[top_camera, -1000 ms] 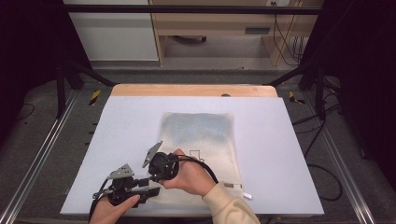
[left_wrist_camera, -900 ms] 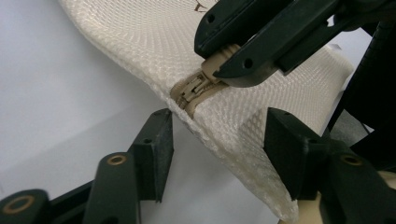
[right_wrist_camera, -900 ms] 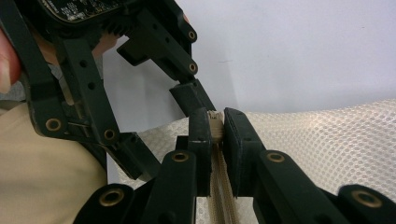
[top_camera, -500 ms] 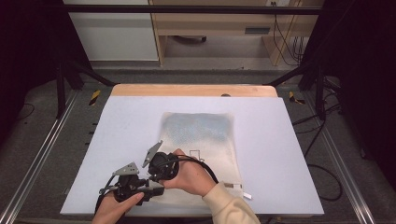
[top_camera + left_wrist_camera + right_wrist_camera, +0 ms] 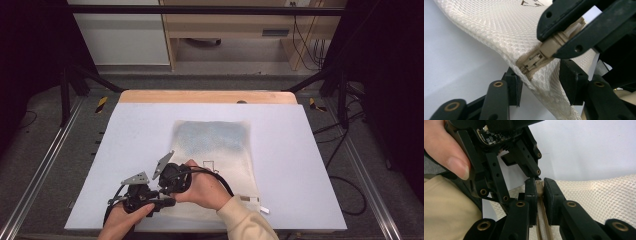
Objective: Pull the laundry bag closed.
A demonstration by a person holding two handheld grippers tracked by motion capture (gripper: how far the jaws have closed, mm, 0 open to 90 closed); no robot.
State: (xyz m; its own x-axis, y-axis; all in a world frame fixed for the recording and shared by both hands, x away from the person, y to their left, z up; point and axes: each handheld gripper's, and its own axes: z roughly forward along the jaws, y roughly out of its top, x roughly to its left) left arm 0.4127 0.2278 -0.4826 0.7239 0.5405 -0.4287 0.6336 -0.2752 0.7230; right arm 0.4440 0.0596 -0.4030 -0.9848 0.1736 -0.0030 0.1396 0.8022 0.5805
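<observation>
White sheeting covers the tabletop (image 5: 310, 165), and a cream mesh bag (image 5: 220, 150) lies flat near its middle. At the bag's near left corner its zipper (image 5: 534, 61) end is pinched tight in the right tongs (image 5: 539, 187). Just beside them, the left tongs (image 5: 540, 82) have been closing with the bag's edge between the jaws, not yet pressing it. Both hands crowd that corner.

Cream mesh zip pouch (image 5: 215, 160) flat on the table, near corner lifted, zipper (image 5: 535, 61) seemingly closed.
</observation>
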